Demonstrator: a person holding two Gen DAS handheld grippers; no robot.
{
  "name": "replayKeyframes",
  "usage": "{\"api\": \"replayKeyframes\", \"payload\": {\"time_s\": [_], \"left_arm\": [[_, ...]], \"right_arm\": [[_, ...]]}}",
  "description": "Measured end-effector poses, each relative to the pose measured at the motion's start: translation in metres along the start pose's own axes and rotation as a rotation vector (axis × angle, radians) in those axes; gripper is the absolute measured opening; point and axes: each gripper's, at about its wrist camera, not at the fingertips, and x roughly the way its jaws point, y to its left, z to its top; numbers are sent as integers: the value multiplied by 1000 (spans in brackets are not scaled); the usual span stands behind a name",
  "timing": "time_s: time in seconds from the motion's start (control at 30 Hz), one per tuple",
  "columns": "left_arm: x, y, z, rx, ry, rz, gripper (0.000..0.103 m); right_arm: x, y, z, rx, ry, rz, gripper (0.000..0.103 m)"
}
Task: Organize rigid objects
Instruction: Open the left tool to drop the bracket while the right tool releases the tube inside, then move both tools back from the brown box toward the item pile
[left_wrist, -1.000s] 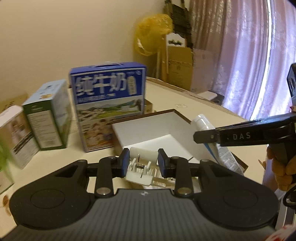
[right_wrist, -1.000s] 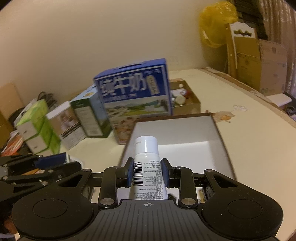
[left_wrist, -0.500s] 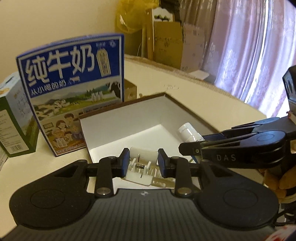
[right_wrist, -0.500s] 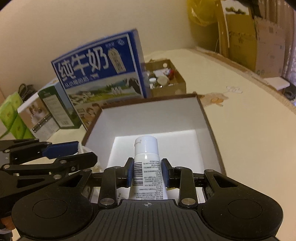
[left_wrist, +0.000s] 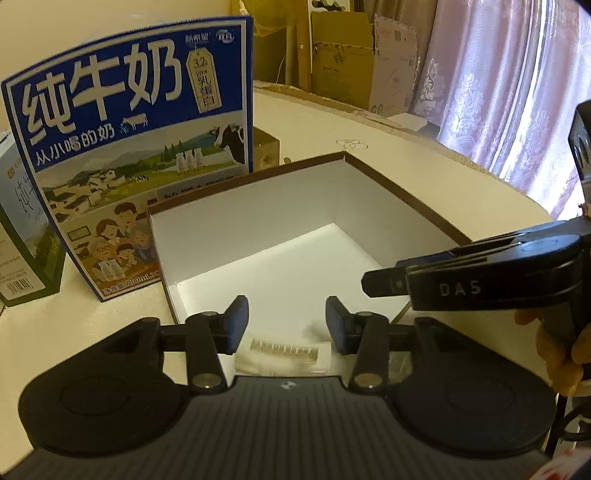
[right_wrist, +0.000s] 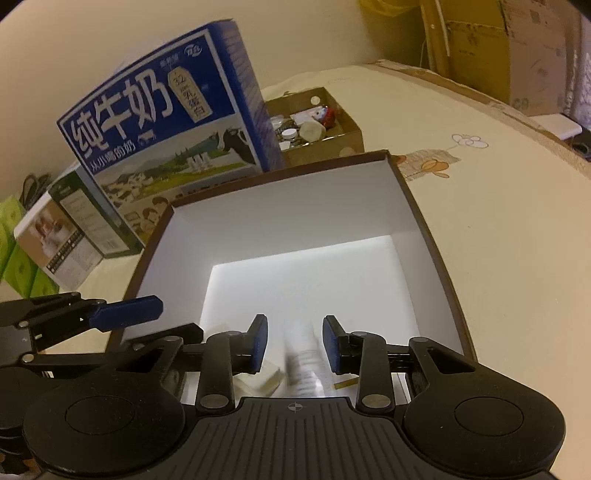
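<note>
A white-lined open box with a brown rim (left_wrist: 399, 192) stands on the table; it also shows in the right wrist view (right_wrist: 413, 206). My left gripper (left_wrist: 286, 321) is open over its near corner, and a white plastic clip-like part (left_wrist: 284, 352), blurred, is below the fingers inside the box. My right gripper (right_wrist: 293, 343) is open over the box, and the white tube (right_wrist: 301, 360), blurred by motion, is between and below the fingers. The white part also lies in the box (right_wrist: 258, 380). The right gripper shows from the side in the left wrist view (left_wrist: 384, 286).
A blue milk carton case (left_wrist: 129, 147) stands just behind the box. Smaller green and white cartons (right_wrist: 70, 229) stand to its left. A small cardboard box of odds and ends (right_wrist: 317, 129) sits behind. Stacked cardboard boxes (left_wrist: 343, 59) and a curtain (left_wrist: 509, 85) lie beyond the table.
Both grippers moved forward over the box and opened. The left let go of the white plastic part and the right let go of the white tube; both dropped into the box.
</note>
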Motion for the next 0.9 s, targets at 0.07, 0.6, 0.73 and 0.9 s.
{"api": "replayKeyframes", "payload": {"time_s": [0.07, 0.6, 0.73, 0.9], "left_arm": [[-5, 0, 0, -7, -2, -5, 41], [-98, -8, -21, -39, -34, -17, 51], [-124, -14, -30, -49, -36, 5, 51], [-156, -18, -41, -83, -38, 9, 51]], "right_arm": [[-8, 0, -2, 15, -4, 3, 35], [-99, 29, -49, 65, -92, -110, 66], [-121, 42, -62, 84, -100, -122, 67], [-145, 61, -81, 77, -104, -132, 67]]}}
